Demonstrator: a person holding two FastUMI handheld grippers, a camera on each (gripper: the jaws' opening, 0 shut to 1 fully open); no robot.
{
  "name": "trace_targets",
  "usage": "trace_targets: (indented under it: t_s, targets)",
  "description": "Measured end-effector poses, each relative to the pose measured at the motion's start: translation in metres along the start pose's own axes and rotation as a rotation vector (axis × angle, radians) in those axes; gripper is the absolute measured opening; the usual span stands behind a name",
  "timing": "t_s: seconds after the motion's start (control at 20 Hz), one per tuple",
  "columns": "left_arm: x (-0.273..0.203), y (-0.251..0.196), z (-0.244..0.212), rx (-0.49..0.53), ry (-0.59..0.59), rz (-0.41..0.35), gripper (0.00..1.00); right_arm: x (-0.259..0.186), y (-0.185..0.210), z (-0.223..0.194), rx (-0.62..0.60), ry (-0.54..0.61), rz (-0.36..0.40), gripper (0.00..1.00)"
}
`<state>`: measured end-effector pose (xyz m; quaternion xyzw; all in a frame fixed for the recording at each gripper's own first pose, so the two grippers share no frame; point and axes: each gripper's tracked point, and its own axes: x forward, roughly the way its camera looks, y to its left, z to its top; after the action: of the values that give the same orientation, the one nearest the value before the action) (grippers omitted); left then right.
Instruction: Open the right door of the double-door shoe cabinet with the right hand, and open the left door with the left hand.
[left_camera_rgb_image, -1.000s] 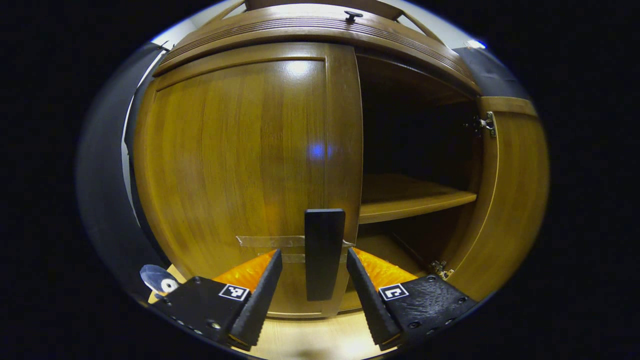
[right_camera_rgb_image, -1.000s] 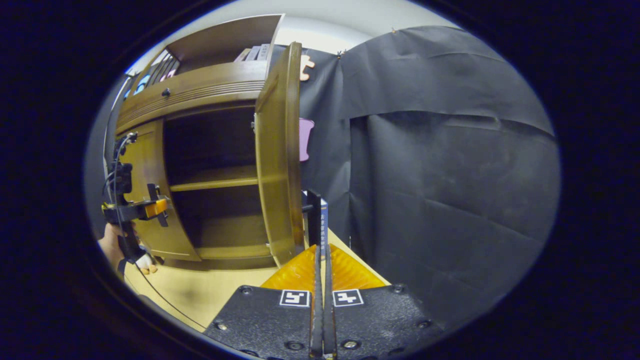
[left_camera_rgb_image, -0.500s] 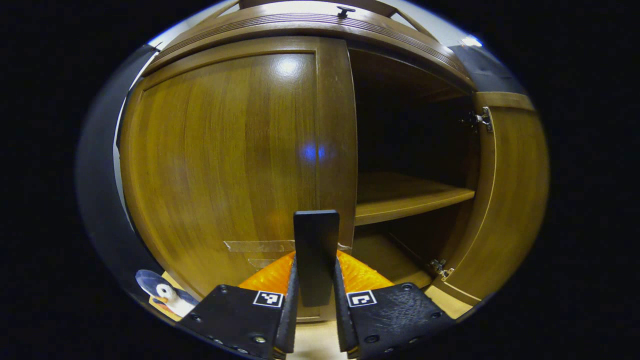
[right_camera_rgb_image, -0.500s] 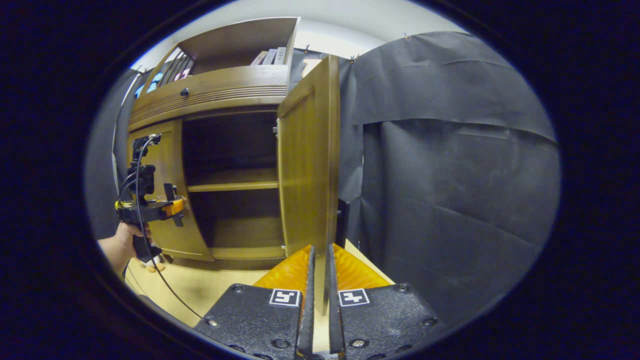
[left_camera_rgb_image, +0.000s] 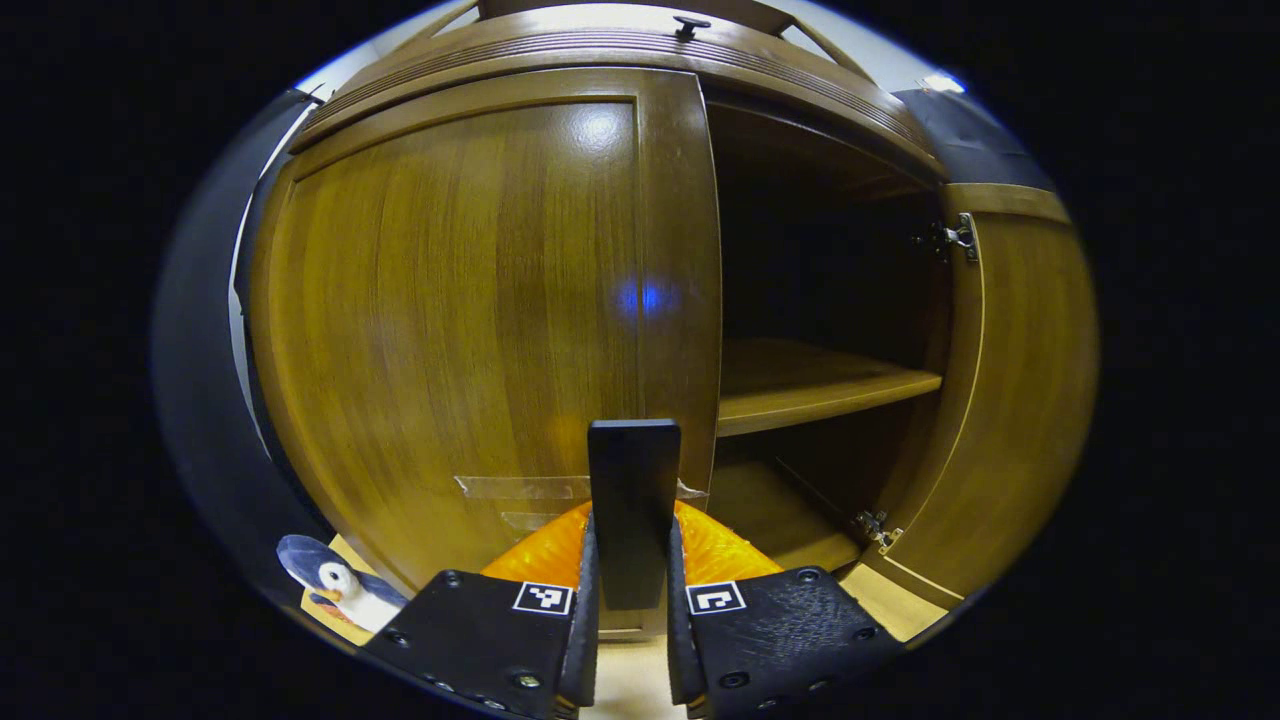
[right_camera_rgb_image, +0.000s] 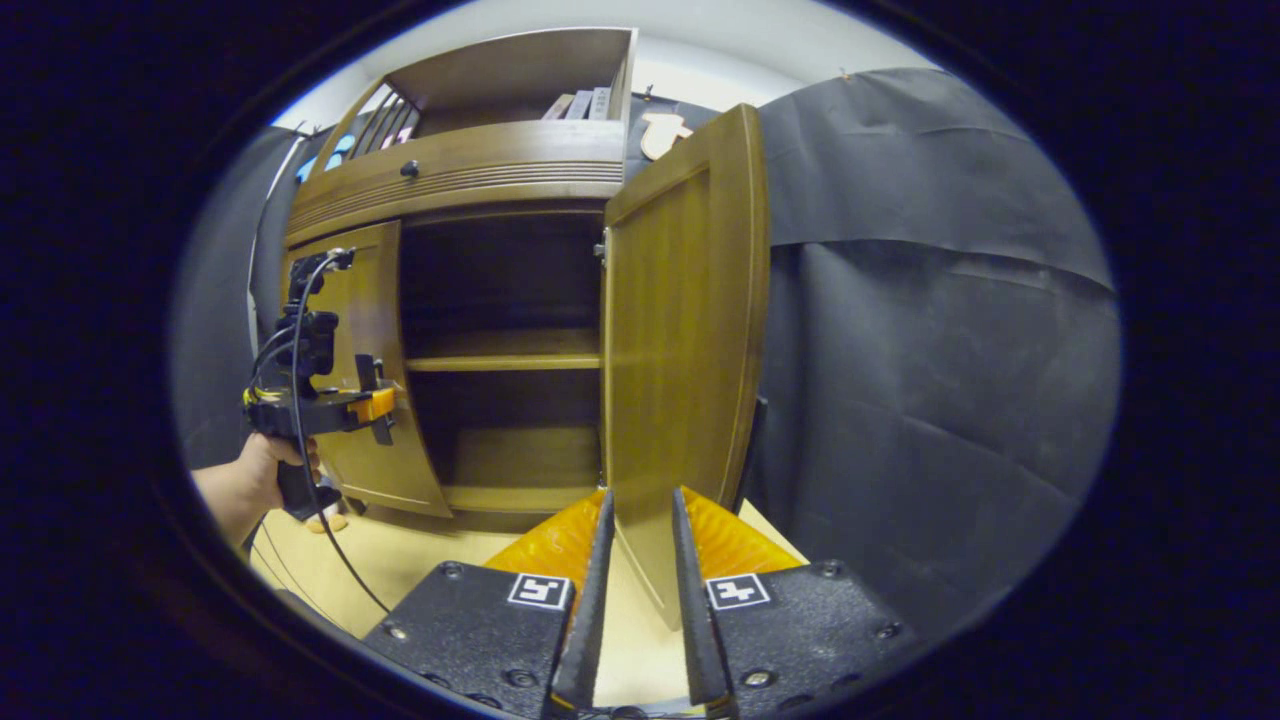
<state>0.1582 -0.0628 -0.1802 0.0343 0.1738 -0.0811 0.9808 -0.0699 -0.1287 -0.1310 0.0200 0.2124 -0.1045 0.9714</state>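
- Cabinet (right_camera_rgb_image: 470, 175): right door (right_camera_rgb_image: 685, 330) stands swung wide, its edge toward us in the right gripper view; left door (left_camera_rgb_image: 470, 300) sits flush in its frame. We judge the first half of the task done, the second just starting.
- Left gripper (left_camera_rgb_image: 630, 640): clenched on the dark handle (left_camera_rgb_image: 633, 510) at the left door's inner edge, a finger pressing each side. In the right gripper view a hand (right_camera_rgb_image: 262, 475) holds it up against that door.
- Right gripper (right_camera_rgb_image: 640, 600): fingers a narrow gap apart, nothing pinched between them (the right door's lower corner sits just beyond the tips; contact we cannot tell).
- Next move, as we judge it: pull the handle outward along the hinge arc, grip kept square so it does not slip.
- A penguin toy (left_camera_rgb_image: 335, 585) stands at the cabinet's left foot, near the door's likely sweep.
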Motion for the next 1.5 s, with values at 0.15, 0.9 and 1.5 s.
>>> trace_targets:
  t_s: [0.15,0.9,1.5]
  targets:
    - [-0.013,0.001,-0.003,-0.002,0.001,0.009,0.27,0.005,0.008,-0.004,-0.013,0.01,0.023,0.44]
    - [-0.088,0.02,-0.019,-0.045,0.006,0.06,0.27,0.03,0.054,-0.011,-0.035,0.032,0.16,0.48]
    - [-0.139,0.048,-0.031,-0.087,0.0,0.127,0.27,0.041,0.094,-0.011,-0.049,0.038,0.253,0.65]
